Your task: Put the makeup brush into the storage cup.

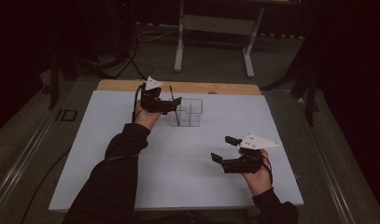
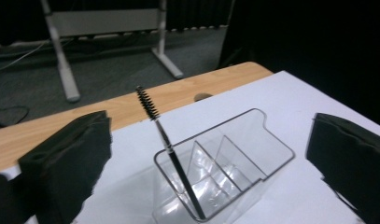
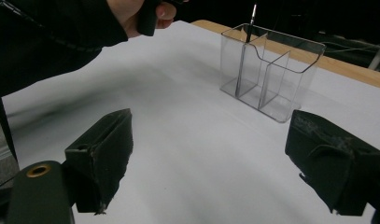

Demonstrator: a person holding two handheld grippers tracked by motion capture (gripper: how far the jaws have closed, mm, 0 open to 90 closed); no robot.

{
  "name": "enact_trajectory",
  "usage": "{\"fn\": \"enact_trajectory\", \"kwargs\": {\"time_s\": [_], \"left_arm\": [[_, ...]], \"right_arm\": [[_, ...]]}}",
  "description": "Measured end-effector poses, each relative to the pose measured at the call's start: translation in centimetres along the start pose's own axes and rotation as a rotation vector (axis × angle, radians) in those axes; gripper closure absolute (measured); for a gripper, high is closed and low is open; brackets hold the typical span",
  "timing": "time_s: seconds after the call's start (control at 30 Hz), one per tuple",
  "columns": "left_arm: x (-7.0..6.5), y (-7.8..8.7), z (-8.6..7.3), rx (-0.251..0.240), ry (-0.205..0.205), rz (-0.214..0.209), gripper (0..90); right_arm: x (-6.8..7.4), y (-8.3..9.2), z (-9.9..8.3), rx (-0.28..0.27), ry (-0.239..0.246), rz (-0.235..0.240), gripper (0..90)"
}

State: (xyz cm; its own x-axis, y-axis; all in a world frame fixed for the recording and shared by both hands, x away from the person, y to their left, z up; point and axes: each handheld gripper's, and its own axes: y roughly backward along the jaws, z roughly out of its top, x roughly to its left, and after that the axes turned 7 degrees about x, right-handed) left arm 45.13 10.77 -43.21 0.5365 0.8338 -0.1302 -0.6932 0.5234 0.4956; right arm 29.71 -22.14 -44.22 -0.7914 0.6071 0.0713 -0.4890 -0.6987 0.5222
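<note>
Both my tongs gape empty: left tongs (image 2: 201, 154) around the mascara wand (image 2: 166, 144) leaning in the clear organizer (image 2: 253, 154), its foot blurred; right tongs (image 3: 206, 154) idle.

Black long sleeves on both forearms, matte black left claw (image 1: 177, 101) with blocky foam-like pads, black right claw (image 1: 223, 149) of the same build, grey three-cornered plate atop each, thin black cable trailing, brass-ringed hole in one mount

Looks like a dim lab or studio space: grey carpet floor (image 1: 215, 56), loose cables (image 1: 127, 60), a metal-legged bench frame (image 1: 213, 23) behind, and a wooden table (image 1: 178, 87) under a white sheet (image 1: 178, 158).
</note>
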Motion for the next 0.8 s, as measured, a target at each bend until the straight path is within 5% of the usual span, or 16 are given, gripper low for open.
{"fn": "enact_trajectory", "kwargs": {"time_s": [0.47,0.63,0.8], "left_arm": [[-0.9,3.5,0.4,-0.035,-0.063,-0.039,0.0],[-0.5,5.9,-0.2,-0.043,-0.039,-0.137,0.0],[-0.6,7.3,-0.7,-0.065,-0.062,-0.152,0.0]], "right_arm": [[-0.3,0.5,0.1,-0.022,-0.014,-0.011,14.7],[-0.6,1.0,0.1,-0.047,-0.031,-0.024,14.8],[-0.7,1.1,0.1,-0.044,-0.026,-0.03,14.8]]}}
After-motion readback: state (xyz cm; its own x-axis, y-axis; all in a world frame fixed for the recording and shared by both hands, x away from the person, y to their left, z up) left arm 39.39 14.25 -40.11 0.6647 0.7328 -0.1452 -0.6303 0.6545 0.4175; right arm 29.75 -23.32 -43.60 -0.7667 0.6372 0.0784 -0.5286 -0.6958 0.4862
